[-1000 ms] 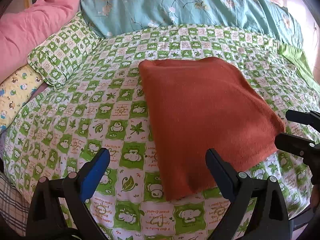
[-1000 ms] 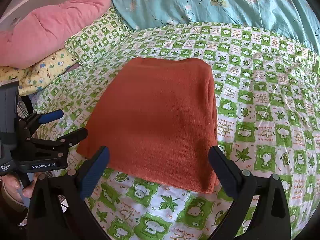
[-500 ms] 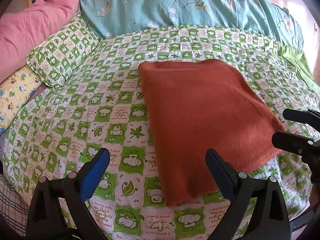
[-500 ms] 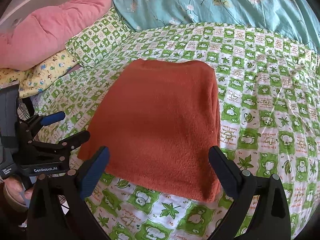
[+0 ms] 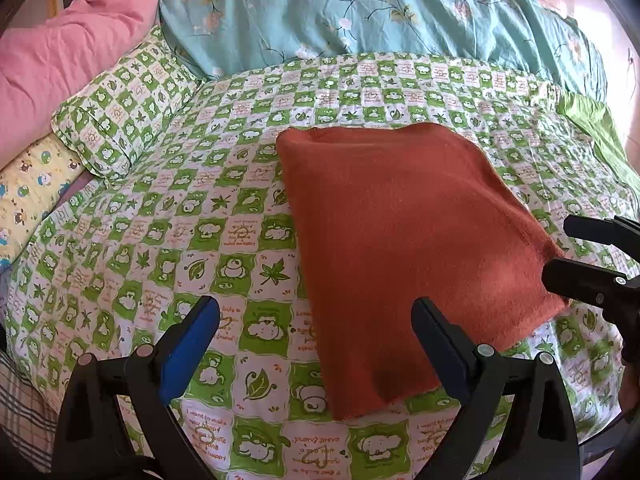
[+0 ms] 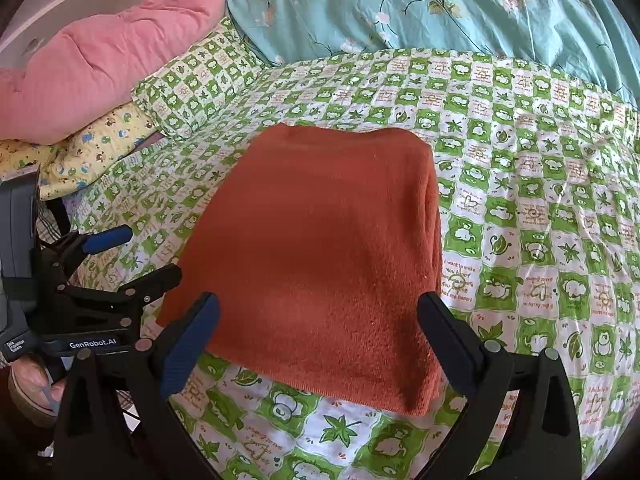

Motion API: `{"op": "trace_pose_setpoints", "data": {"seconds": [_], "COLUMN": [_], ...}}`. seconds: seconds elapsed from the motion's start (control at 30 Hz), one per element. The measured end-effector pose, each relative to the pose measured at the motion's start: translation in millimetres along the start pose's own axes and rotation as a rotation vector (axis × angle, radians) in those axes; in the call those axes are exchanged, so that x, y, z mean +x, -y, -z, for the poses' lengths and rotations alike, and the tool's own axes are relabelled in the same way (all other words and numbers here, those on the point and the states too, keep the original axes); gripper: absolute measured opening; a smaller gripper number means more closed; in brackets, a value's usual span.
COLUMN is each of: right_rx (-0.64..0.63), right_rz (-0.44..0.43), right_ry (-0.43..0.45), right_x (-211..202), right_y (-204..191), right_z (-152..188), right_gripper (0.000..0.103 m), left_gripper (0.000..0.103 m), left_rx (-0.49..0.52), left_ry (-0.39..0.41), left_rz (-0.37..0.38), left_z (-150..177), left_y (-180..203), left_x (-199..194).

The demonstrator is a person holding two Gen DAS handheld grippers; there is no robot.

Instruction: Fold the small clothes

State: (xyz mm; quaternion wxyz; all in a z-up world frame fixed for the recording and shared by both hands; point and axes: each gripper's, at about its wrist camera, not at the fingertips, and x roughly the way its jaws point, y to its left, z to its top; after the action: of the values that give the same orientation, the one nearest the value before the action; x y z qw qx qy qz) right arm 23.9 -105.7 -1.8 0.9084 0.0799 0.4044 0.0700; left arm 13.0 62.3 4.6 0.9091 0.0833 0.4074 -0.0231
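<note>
The orange cloth [image 6: 320,256] lies folded into a neat rectangle on the green checked bedsheet [image 6: 540,184], toward the near edge of the bed, well short of the pillows [image 6: 192,84] and the blue floral quilt [image 6: 440,4] at the far side. It appears layered along its right edge, so at least one fold is judged complete.

Risks from here. The cloth is thick and fuzzy; a pinch that catches only the top layer would peel the stack open rather than carry it over. The sheet beneath is loose and faintly wrinkled, so a low pinch at a near corner could gather bedding with the cloth. If the two corners are lifted unevenly, the next fold would likely land skewed. The near edge sits close to the bed's edge, and a drag toward the person could pull it off.

Pose. The left gripper [image 5: 316,344] hovers just off the cloth's near left corner, jaws spread wide and holding nothing; its right finger overlaps the cloth edge in view, contact not determinable. The right gripper [image 6: 320,332] hovers over the near edge, jaws likewise wide apart and empty, straddling most of the cloth's width. A hand [image 6: 30,384] is partly visible behind the left gripper.
</note>
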Motion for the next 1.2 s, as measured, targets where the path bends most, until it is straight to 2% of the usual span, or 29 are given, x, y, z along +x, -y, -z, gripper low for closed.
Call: {"op": "trace_pose_setpoints", "data": {"seconds": [1.2], "right_rx": [-0.008], "right_rz": [-0.008], "right_ry": [-0.001], "right_x": [2.8], "right_y": [-0.1], "right_z": [-6.9], "right_gripper": [0.099], "left_gripper": [0.097], "left_rx": [0.000], "left_ry": [0.001], "left_rz": [0.011], "left_z": [-7.5], "left_y": [4.1], "left_x": [-0.3]}}
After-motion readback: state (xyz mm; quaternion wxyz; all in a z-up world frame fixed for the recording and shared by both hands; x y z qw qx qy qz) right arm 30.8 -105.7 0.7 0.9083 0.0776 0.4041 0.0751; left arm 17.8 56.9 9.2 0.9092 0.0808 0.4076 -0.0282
